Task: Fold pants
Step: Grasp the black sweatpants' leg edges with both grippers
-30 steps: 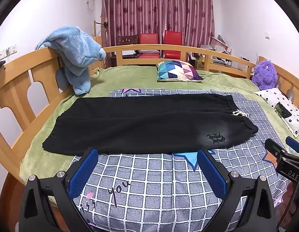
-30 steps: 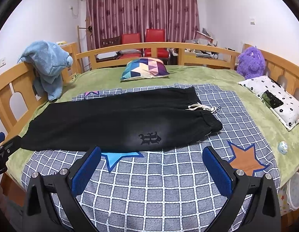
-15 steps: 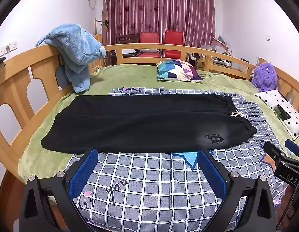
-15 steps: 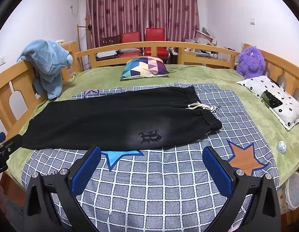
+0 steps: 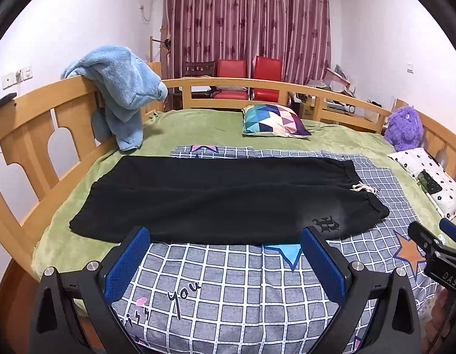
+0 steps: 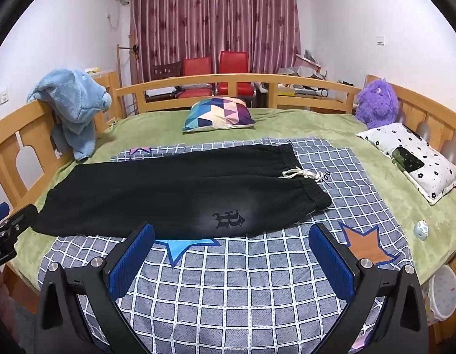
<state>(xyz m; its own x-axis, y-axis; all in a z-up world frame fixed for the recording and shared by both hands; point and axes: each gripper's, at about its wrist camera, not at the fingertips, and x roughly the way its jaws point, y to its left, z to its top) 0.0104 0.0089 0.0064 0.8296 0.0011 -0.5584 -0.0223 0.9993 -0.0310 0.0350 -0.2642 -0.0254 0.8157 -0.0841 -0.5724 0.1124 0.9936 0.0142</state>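
Black pants [image 5: 222,197] lie flat across the bed, folded lengthwise, waistband and white drawstring [image 5: 365,188] at the right, leg cuffs at the left. They also show in the right wrist view [image 6: 175,191], with a dark logo [image 6: 228,219] near the front edge. My left gripper [image 5: 225,261] is open and empty, hovering over the checkered blanket [image 5: 228,295] just in front of the pants. My right gripper [image 6: 232,258] is open and empty, in front of the logo end.
A wooden rail [image 5: 36,129] rings the bed. A blue plush robe [image 5: 124,88] hangs on the left rail. A colourful pillow [image 5: 273,121], a purple plush toy [image 5: 405,128] and a white flowered pillow [image 5: 431,180] lie on the green sheet.
Both grippers have drifted slightly closer to the pants. The pants have not moved and both grippers stay open.
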